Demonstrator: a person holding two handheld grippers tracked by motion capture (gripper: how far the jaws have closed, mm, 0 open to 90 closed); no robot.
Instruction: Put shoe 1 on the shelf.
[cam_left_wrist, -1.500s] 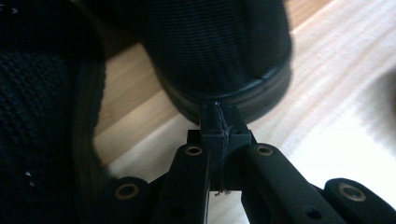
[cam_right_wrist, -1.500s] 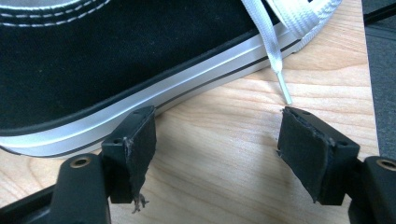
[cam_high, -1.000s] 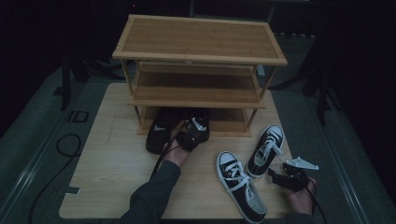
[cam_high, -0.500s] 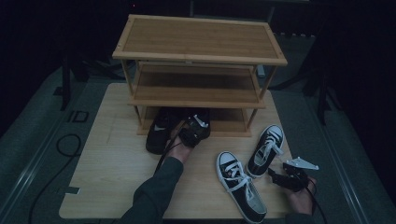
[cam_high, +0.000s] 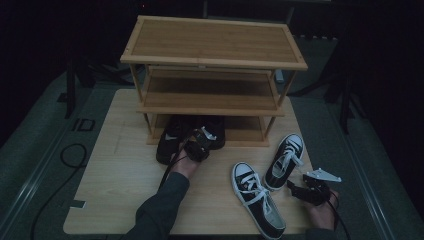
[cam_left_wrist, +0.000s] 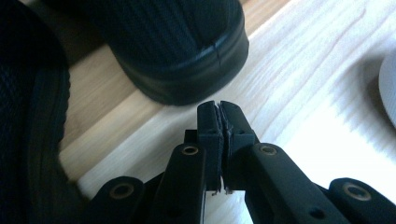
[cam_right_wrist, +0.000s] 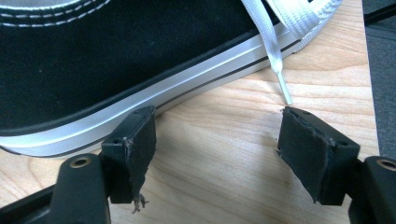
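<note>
Two black shoes (cam_high: 169, 141) stand side by side at the bottom shelf of the wooden shoe rack (cam_high: 215, 56). My left gripper (cam_high: 200, 141) sits right at their heels, shut with nothing between its pads; its jaws have just been opening by a hair. In the left gripper view the gripper (cam_left_wrist: 219, 109) points at a black heel (cam_left_wrist: 187, 56). Two black-and-white sneakers lie on the board, one near (cam_high: 257, 205), one farther (cam_high: 286, 159). My right gripper (cam_high: 294, 188) stands open beside them. In the right gripper view the gripper (cam_right_wrist: 219, 140) is empty, just short of the sneaker's white sole (cam_right_wrist: 140, 100).
The rack stands at the far half of a pale wooden board (cam_high: 115, 170) on a dark floor. A cable (cam_high: 70, 155) loops on the floor at left. A white lace tip (cam_right_wrist: 282, 88) lies between my right jaws and the board's edge.
My left gripper has drawn back slightly from the black shoes toward the person. The right hand and the sneakers have kept still.
</note>
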